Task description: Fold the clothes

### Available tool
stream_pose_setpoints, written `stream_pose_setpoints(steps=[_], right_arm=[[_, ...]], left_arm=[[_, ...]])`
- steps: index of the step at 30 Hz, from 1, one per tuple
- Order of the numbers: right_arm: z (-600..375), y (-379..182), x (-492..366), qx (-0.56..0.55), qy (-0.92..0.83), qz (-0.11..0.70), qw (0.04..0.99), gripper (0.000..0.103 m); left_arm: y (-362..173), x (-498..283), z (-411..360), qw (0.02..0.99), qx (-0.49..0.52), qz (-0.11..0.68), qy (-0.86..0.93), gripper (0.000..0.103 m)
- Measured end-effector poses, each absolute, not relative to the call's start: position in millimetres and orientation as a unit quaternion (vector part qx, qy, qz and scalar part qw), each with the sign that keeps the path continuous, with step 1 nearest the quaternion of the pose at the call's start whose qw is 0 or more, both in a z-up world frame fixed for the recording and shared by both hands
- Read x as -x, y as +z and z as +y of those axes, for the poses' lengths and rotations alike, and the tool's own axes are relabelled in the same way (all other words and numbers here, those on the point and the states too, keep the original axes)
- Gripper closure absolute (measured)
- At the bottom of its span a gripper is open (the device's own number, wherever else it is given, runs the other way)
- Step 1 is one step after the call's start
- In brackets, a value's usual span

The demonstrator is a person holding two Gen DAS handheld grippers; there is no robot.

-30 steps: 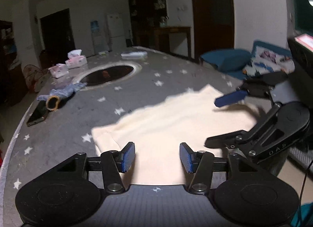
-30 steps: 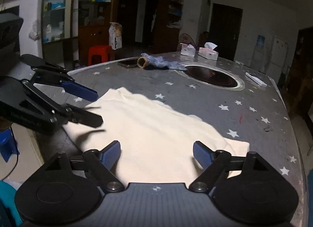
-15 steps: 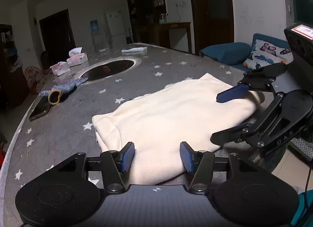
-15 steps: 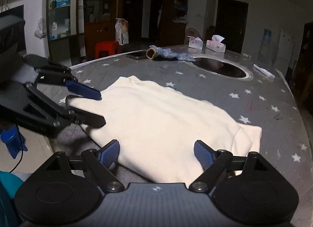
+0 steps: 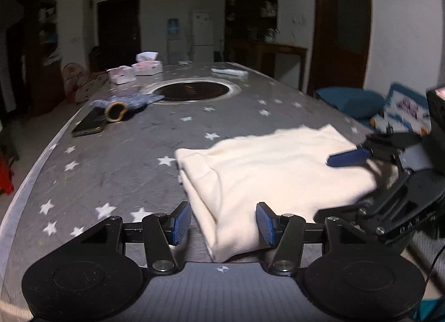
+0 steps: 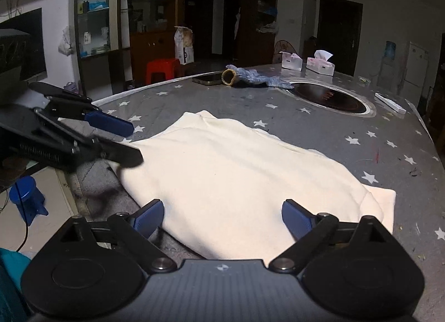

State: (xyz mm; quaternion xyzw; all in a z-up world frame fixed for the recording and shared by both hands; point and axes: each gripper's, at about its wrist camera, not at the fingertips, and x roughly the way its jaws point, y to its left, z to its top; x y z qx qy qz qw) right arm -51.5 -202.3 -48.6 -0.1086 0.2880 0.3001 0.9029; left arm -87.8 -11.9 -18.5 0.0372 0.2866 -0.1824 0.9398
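Left wrist view: we see the folded cream garment (image 5: 267, 172) on the near right of the star-print table (image 5: 125, 161), its near corner between the left gripper (image 5: 224, 223) jaws, which stand apart and unpressed. The right gripper (image 6: 222, 215) has just been opening; it is spread wide over the near edge. Farther off lie a phone (image 5: 89, 125), a blue cloth (image 5: 130, 99) and tissue boxes (image 5: 135, 70).
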Motion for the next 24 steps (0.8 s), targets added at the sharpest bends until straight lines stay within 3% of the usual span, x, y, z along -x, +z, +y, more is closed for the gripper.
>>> stream_pose_setpoints(steps=[3,5,24], right_arm=[[-204.4,-42.6,51.6,0.092,0.305,0.280,0.906,0.007],[-203.5,-40.9,50.7,0.091,0.301,0.274,0.909,0.000],[-210.3,-46.5,40.6,0.043,0.303,0.296,0.905,0.000]], left_arm=[[-24.1,84.5,-7.2,0.938,-0.033,0.297,-0.174,0.046],[-29.2,84.5,-7.8,0.936,-0.037,0.302,-0.174,0.046],[-14.6,77.8,12.6,0.934,0.002,0.315,-0.169,0.044]])
